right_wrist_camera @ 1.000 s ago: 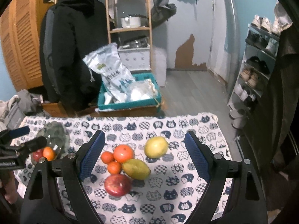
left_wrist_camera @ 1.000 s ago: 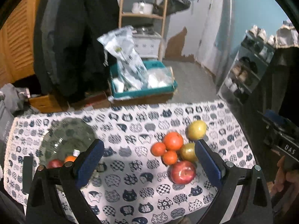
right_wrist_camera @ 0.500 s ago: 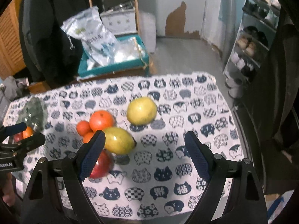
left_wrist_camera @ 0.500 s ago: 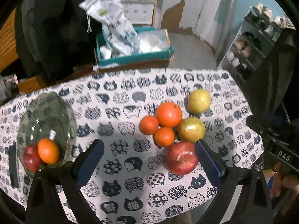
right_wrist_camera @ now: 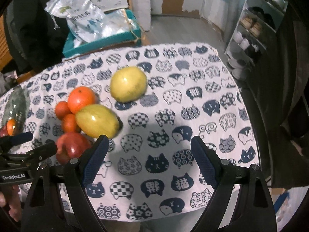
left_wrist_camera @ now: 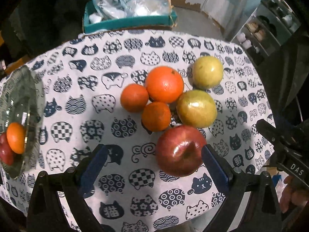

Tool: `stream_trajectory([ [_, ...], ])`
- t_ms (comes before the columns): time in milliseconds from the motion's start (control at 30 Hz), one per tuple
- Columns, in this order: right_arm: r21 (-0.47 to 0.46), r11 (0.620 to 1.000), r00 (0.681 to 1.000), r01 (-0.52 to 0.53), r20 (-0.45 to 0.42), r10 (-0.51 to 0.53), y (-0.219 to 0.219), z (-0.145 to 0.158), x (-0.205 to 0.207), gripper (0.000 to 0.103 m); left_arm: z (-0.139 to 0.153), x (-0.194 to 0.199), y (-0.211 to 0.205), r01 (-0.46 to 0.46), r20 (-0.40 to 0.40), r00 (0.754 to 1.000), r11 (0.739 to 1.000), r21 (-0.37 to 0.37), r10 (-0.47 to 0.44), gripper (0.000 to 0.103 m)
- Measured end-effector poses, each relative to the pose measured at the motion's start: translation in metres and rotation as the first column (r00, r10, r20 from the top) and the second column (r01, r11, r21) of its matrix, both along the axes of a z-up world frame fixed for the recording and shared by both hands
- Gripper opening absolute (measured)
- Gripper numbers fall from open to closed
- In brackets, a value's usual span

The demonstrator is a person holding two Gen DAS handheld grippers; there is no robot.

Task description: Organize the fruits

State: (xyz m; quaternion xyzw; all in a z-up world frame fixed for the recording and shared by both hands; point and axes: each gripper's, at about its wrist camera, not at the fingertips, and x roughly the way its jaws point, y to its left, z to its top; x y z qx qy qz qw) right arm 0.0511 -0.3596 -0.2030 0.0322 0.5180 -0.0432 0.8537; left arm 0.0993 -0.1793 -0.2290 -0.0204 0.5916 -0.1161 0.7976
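Observation:
A cluster of fruit lies on the cat-print tablecloth (left_wrist_camera: 81, 96): a red apple (left_wrist_camera: 180, 150), a big orange (left_wrist_camera: 164, 84), two small oranges (left_wrist_camera: 134, 97) (left_wrist_camera: 156, 116), and two yellow-green fruits (left_wrist_camera: 196, 108) (left_wrist_camera: 207, 74). My left gripper (left_wrist_camera: 153, 161) is open just above the cloth, with the red apple by its right finger. My right gripper (right_wrist_camera: 147, 155) is open over bare cloth, right of the nearer yellow-green fruit (right_wrist_camera: 97, 123). A glass bowl (left_wrist_camera: 17, 104) at the left edge holds an orange (left_wrist_camera: 15, 137) and a red fruit (left_wrist_camera: 5, 151).
A teal box (left_wrist_camera: 131, 20) with plastic bags stands on the floor behind the table. A shoe rack (right_wrist_camera: 251, 29) is at the right. Dark coats hang at the back left. The table's near edge runs just under both grippers.
Both grippers have moved down and forward to the fruit cluster. The left one now has the red apple beside its right finger. Both stay open.

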Motion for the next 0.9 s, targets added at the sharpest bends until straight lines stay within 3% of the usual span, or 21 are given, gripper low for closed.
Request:
stream_trajectory([
  [200,0.0,1.0,0.998,0.015,-0.055,-0.015,-0.008,-0.021,0.0,0.087,-0.015,0.004,-0.016,0.027,-0.038,0.999,1.0,0.008,-0.026,0.099],
  [533,0.037,0.998,0.996,0.055,-0.068,-0.052,-0.024,-0.029,-0.003,0.087,-0.038,0.009,-0.039,0.081,-0.086,0.993,0.997,0.01,-0.08,0.098],
  [667,0.047,0.997,0.996,0.057,-0.068,-0.053,-0.025,-0.031,-0.001,0.087,-0.047,0.01,-0.045,0.111,-0.111,0.987,0.994,-0.017,-0.112,0.076],
  [900,0.09,0.996,0.998,0.003,-0.057,0.002,-0.015,-0.034,0.007,0.087,-0.041,0.004,-0.041,0.131,-0.075,0.989,0.991,0.025,-0.128,0.075],
])
